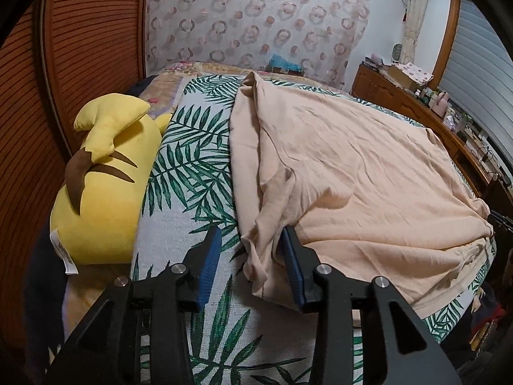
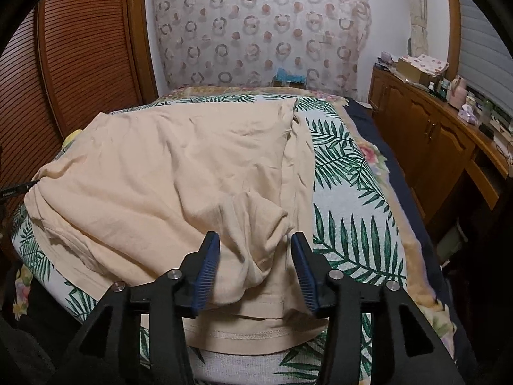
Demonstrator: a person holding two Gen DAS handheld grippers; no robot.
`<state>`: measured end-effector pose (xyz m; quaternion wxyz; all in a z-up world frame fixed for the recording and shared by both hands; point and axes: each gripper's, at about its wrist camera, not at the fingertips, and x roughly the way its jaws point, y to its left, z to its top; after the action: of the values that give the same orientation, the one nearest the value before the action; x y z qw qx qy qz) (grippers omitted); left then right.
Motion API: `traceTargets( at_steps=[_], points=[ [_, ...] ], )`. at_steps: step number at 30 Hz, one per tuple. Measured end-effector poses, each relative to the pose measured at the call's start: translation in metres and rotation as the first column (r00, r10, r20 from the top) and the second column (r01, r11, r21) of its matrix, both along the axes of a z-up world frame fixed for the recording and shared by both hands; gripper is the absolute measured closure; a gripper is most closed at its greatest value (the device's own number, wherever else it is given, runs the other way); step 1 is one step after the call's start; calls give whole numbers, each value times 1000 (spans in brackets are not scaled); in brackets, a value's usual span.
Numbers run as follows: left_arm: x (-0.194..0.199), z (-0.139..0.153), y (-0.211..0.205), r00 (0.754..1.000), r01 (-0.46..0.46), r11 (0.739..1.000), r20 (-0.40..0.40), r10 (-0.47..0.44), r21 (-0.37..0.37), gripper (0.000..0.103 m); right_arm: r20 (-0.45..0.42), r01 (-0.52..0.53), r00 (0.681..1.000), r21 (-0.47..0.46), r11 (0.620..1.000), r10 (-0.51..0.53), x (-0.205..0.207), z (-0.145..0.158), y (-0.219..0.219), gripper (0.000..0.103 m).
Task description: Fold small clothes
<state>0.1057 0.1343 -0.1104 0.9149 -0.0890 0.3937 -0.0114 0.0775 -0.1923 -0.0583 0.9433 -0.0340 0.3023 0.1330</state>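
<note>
Garment: peach shirt spread on leaf-print bedcover, side folded in.
Left gripper: jaws spread, bunched sleeve edge between, pads clear.
Right gripper: jaws spread astride hem fold.
Free room: bare cover beside both edges.
Left view only: yellow plush near the shirt's edge.

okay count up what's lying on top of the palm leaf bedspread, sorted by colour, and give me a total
Peach: 1, the wrinkled peach cotton garment, partly folded.
Yellow: 1, the yellow plush toy with brown markings, at the bedspread's edge.
Total: 2.
</note>
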Motion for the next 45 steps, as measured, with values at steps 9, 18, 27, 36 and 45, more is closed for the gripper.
traceTargets(
  at_steps=[9,18,27,36,45],
  points=[
    [1,0,-4,1000,11,999,6,-11,-49,63,-9,-48,999,6,999,48,-1,-6,15,49],
    [2,0,-8,1000,20,997,4,-20,-73,63,-23,-67,997,-2,998,67,5,-13,34,47],
    [3,-1,-13,998,60,995,19,-59,-75,81,-13,-46,999,-61,997,46,8,-22,45,47],
    [-7,23,-25,991,95,992,98,-87,-80,95,-3,-23,1000,-39,999,23,6,-26,40,26],
    [7,85,-85,946,255,963,230,-230,-86,96,-26,-44,999,33,998,45,1,-16,24,26]
  ],
)
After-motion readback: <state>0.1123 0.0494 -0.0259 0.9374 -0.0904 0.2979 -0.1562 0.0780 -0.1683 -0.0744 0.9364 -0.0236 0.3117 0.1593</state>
